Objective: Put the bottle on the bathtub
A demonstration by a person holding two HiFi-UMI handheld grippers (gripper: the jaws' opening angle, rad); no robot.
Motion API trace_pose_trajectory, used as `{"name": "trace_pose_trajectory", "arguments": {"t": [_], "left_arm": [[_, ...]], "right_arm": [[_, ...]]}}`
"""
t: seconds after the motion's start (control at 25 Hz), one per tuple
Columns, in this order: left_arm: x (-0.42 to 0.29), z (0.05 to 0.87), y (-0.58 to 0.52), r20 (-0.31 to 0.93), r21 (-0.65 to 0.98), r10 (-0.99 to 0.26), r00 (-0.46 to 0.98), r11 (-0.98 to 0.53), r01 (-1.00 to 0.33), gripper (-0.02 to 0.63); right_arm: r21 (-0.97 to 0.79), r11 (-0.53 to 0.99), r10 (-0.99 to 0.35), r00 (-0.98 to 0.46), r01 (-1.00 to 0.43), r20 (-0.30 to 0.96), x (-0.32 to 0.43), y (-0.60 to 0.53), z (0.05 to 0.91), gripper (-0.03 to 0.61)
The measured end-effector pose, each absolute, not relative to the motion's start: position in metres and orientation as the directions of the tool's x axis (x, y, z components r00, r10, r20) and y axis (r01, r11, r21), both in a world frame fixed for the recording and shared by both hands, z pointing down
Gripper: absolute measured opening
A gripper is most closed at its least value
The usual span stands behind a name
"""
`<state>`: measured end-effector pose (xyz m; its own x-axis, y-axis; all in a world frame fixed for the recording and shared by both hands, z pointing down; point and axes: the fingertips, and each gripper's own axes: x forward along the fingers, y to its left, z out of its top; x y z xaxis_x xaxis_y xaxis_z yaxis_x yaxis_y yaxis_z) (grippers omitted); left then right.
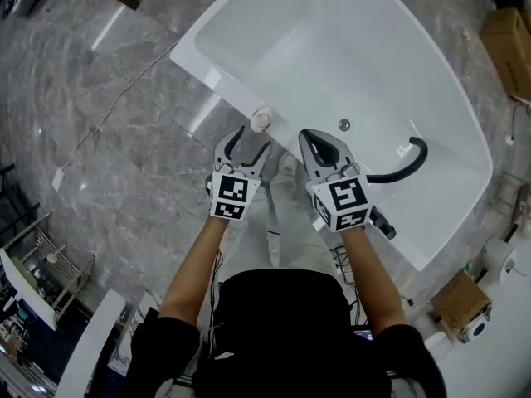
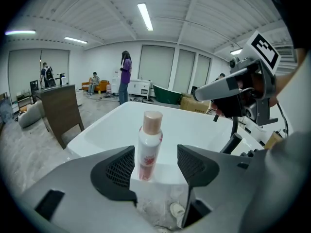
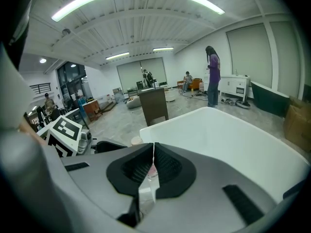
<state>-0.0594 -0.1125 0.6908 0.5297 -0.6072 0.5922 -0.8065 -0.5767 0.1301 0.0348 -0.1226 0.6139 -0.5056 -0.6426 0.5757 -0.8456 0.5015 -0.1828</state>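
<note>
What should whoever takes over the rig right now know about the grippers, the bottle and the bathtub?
Left hand-held gripper: open, empty, jaws clear of the bottle.
Right hand-held gripper: shut, empty.
The bottle stands upright on the near rim of the bathtub, just ahead of the left jaws.
Done: bottle placed.
Left: probably only drawing both grippers away.

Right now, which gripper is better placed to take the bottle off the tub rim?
Left gripper: jaws open, lined up on the upright bottle. Right gripper is shut, off to the side.
</note>
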Motion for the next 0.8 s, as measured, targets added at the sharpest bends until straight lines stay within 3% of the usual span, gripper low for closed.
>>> {"name": "trace_pose_trajectory", "arguments": {"t": [0.8], "left_arm": [[-0.105,0.52,-0.099,0.481,0.094,-0.746,0.46,-0.478,-0.873,0.057]], "right_arm": [[-0.096,0.552,-0.705,-0.525,-0.828,0.477,0.025,-0.114,0.495,0.025]]}}
